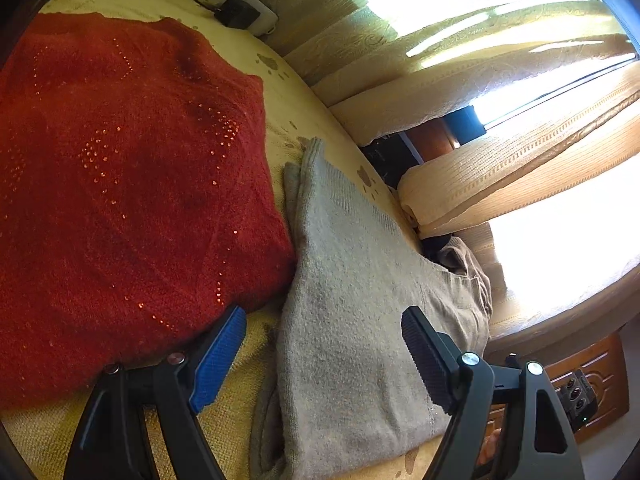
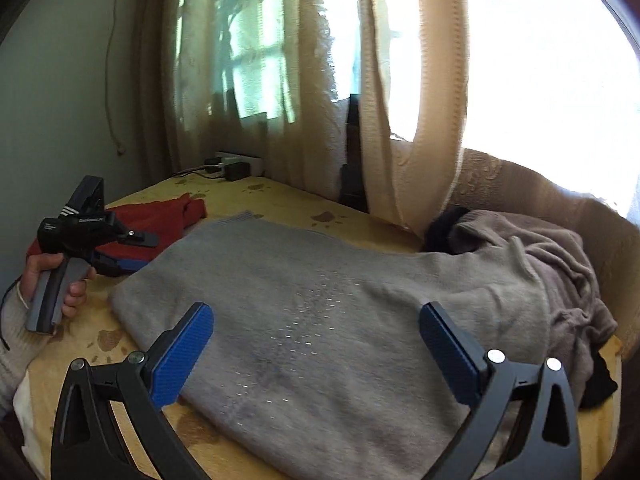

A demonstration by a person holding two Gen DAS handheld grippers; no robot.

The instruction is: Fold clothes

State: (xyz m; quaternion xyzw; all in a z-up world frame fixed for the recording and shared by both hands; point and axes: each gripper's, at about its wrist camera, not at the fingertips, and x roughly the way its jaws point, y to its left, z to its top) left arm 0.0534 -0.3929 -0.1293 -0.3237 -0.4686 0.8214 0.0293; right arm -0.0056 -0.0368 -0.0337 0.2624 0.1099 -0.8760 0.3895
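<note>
The folded grey sweater [image 2: 320, 300] lies lengthwise toward the curtain [image 2: 420, 100], just beside the red sweater [image 1: 120, 184]. Both the left tongs [image 1: 324, 360] and the right tongs [image 2: 316, 344] stand apart, empty, above it.

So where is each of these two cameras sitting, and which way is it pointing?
Left wrist: rides the left gripper, looking down along its open fingers at a red sweater and a grey sweater on the bed.
Right wrist: rides the right gripper, jaws wide, facing the grey sweater and curtains; the person's hand holding the left gripper shows.
Shared: both sweaters, the bed, a power strip.
</note>
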